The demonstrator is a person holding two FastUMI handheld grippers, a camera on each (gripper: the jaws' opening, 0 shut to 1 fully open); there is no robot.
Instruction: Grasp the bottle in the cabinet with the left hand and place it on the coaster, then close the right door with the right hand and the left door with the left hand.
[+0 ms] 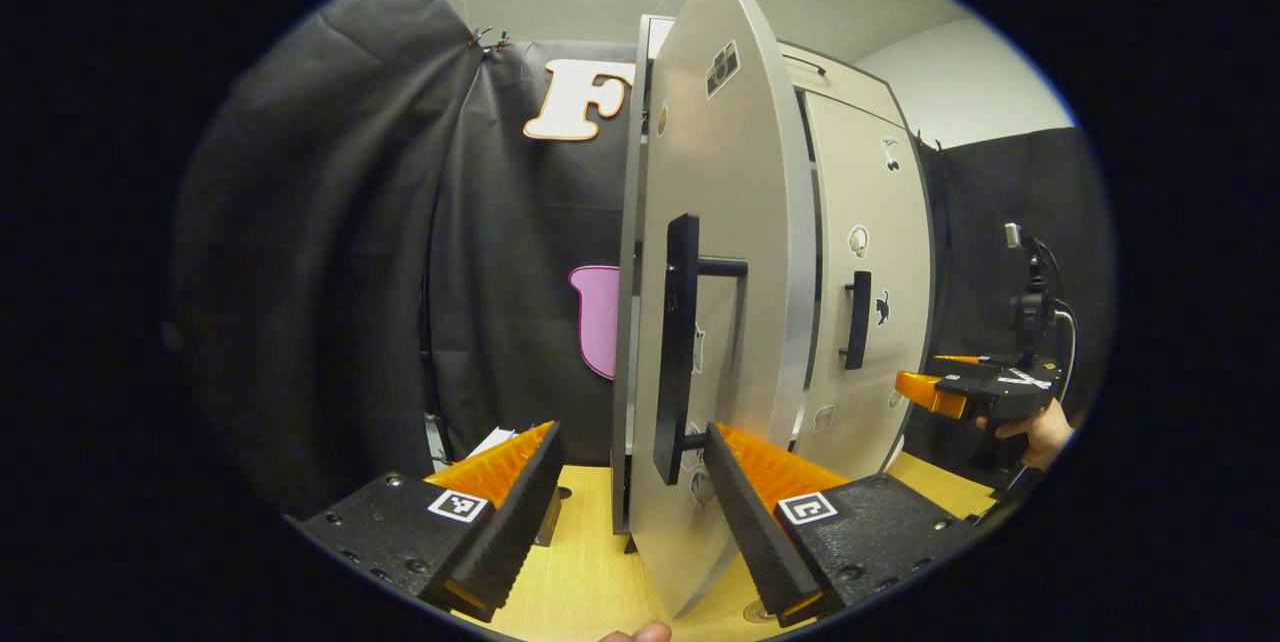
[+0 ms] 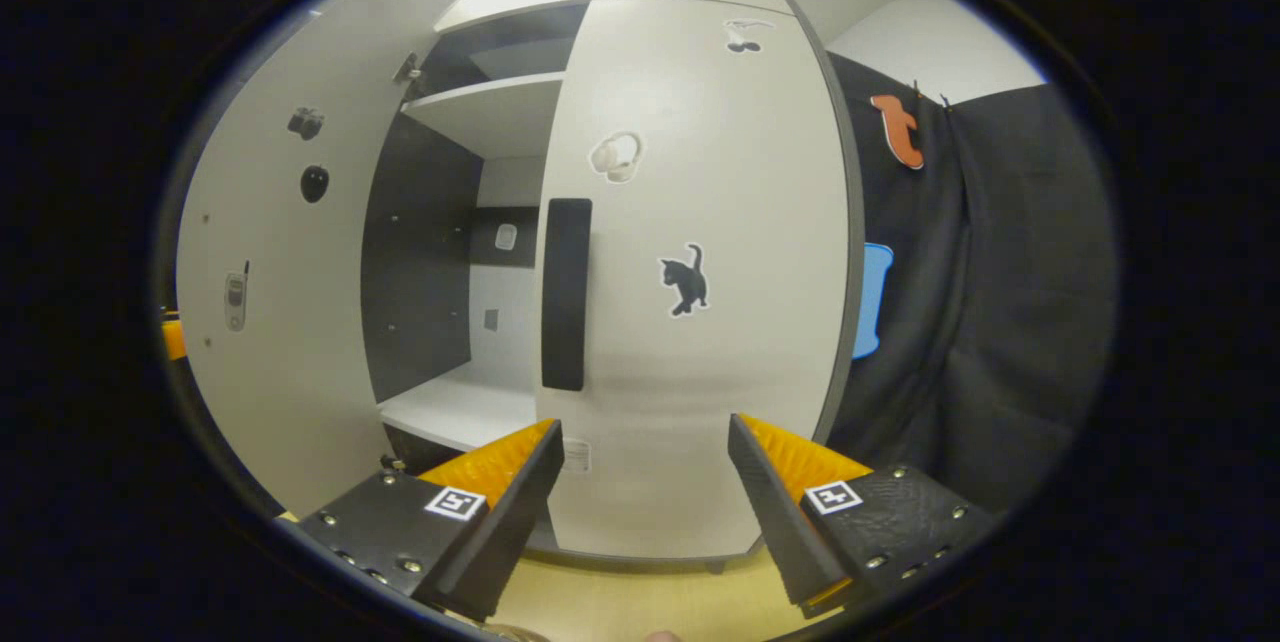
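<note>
A: Left door (image 1: 730, 222) looked like smooth matt grey laminate; its handle (image 1: 678, 342) was matt black, metal or plastic, could not tell which.

B: Right door (image 2: 700, 252) had the same matt finish, with flat stickers on it. Shelves (image 2: 480, 107) inside were smooth and pale.

A: Tabletop (image 1: 585, 572) showed a light wood grain. Fingers (image 1: 500, 512) of the left gripper (image 1: 630, 512) were ribbed black with glossy orange plastic.

B: Booth wall (image 2: 1010, 322) was matt black cloth, creased.
</note>
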